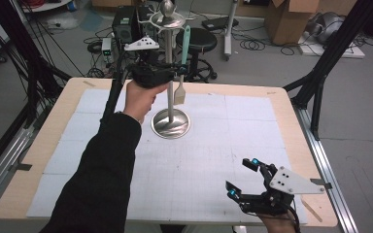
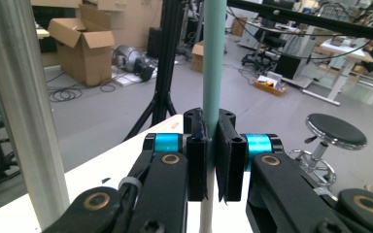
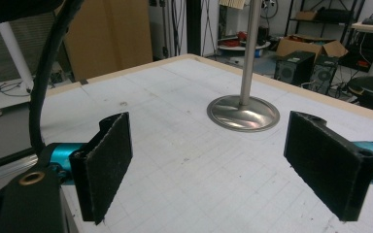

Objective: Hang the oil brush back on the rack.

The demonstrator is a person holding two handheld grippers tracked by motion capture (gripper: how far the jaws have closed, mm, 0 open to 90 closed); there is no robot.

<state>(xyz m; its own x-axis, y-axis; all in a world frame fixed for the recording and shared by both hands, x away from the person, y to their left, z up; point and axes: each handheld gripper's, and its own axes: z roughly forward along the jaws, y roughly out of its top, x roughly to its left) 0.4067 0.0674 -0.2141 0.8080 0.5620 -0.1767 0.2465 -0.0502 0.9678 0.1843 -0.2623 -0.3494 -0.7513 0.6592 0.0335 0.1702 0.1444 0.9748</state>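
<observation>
Left gripper (image 1: 180, 71) raised beside the steel stand (image 1: 170, 124), jaws pinching the teal handle of a spatula (image 1: 182, 68); the spatula hangs upright, blade down, above the stand's base. Right gripper (image 1: 244, 178) sits low at the table's (image 1: 281, 126) near edge, jaws spread, nothing between them.

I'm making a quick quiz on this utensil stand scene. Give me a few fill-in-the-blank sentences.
1. The left claw is ___ on the spatula's green handle.
2. The right claw holds ___.
3. The metal stand has a ___ base.

Missing words: shut; nothing; round
</observation>
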